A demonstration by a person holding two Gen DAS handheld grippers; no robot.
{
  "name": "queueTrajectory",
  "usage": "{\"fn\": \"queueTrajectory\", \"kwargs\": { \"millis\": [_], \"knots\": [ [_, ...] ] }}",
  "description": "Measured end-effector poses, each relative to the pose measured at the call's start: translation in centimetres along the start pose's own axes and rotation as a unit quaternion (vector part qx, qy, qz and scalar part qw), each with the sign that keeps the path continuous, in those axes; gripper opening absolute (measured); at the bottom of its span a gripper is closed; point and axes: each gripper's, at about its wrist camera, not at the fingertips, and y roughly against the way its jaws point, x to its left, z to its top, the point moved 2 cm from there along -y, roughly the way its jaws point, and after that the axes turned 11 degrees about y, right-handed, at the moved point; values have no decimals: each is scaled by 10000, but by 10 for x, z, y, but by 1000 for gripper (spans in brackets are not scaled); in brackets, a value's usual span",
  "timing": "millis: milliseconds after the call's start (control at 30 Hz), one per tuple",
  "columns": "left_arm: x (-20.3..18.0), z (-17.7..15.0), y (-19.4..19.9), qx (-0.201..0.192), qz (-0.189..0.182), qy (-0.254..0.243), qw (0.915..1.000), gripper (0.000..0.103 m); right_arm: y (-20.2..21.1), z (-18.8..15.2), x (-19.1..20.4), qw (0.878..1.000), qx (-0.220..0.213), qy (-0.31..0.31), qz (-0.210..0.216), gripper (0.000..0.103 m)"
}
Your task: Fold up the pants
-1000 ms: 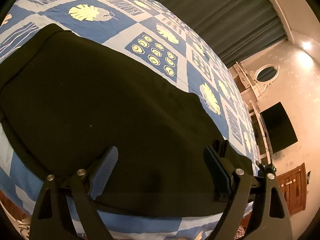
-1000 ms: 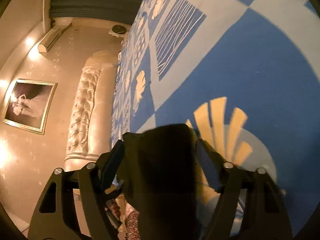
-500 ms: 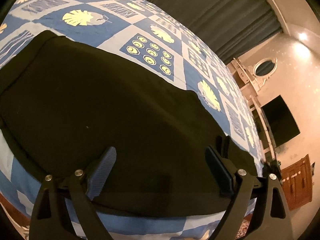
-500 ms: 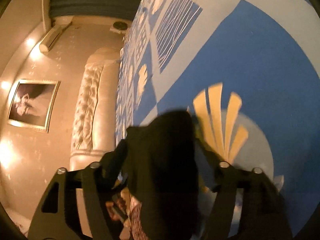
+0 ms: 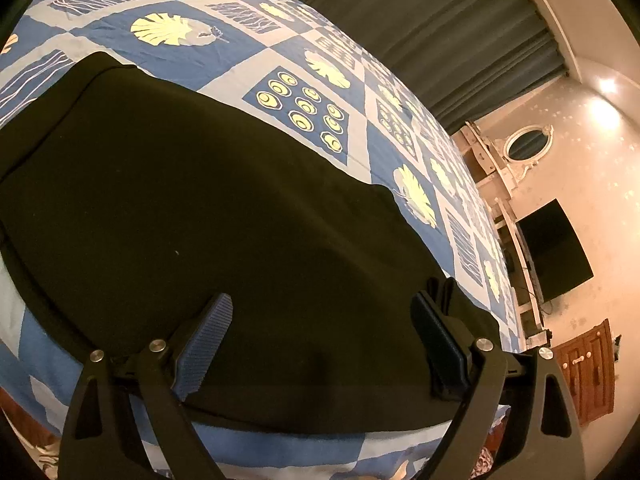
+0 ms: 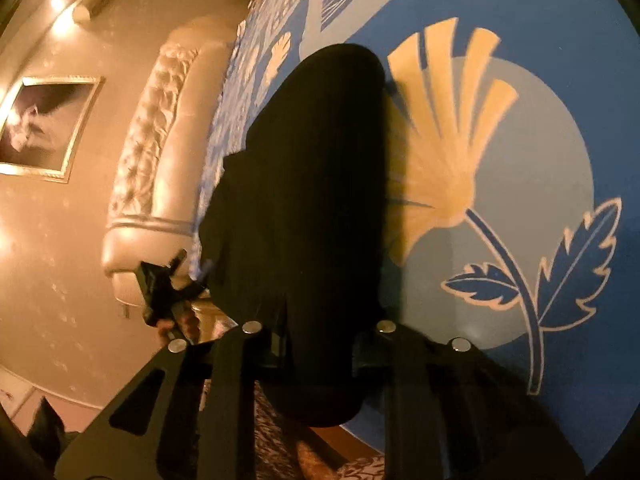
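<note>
Right gripper [image 6: 316, 344] fingers newly clenched on black pants [image 6: 304, 200]; left gripper [image 5: 324, 344] fingers released.

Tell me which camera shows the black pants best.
The left wrist view: the black pants lie spread across the patterned bedspread, edges visible. The right wrist view shows only a dark bunch of them close to the lens.

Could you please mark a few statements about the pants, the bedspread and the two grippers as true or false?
1. The black pants lie on a blue patterned bedspread. True.
2. The left gripper is clamped shut on the cloth. False: its fingers stand wide open over the pants.
3. The right gripper has just closed on a bunch of black cloth. True.
4. The curtain is bright red. False: it is dark grey-green.
</note>
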Motion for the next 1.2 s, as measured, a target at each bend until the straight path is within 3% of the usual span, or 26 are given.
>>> {"fn": "queueTrajectory", "kwargs": {
  "millis": [100, 267, 500, 700, 900, 1033, 1133, 1200],
  "knots": [
    [1, 3, 4, 91, -87, 90, 9999, 89, -1, 1, 3, 10000, -57, -4, -77, 18],
    [15, 16, 24, 27, -163, 429, 9989, 89, 1, 9, 16, 9982, -101, 176, -571, 16],
    [46, 35, 65, -316, 47, 579, 9978, 89, 15, 20, 30, 9940, -73, 410, -1014, 15],
    [84, 55, 101, -641, 34, 904, 9938, 89, 45, 22, 13, 9917, -242, 297, -1229, 15],
    [117, 75, 102, -581, 1, 1165, 9915, 89, 59, 11, 3, 9885, -420, 126, -1450, 35],
    [126, 80, 87, -149, -530, 1287, 9901, 89, 91, 11, 8, 9807, -905, 58, -1730, 55],
    [133, 81, 71, 222, -1157, 1639, 9794, 89, 110, 9, 14, 9769, -1288, -28, -1705, 63],
    [137, 80, 60, 456, -1155, 1794, 9759, 89, 115, 7, 17, 9759, -1438, -83, -1639, 63]
  ]
}}
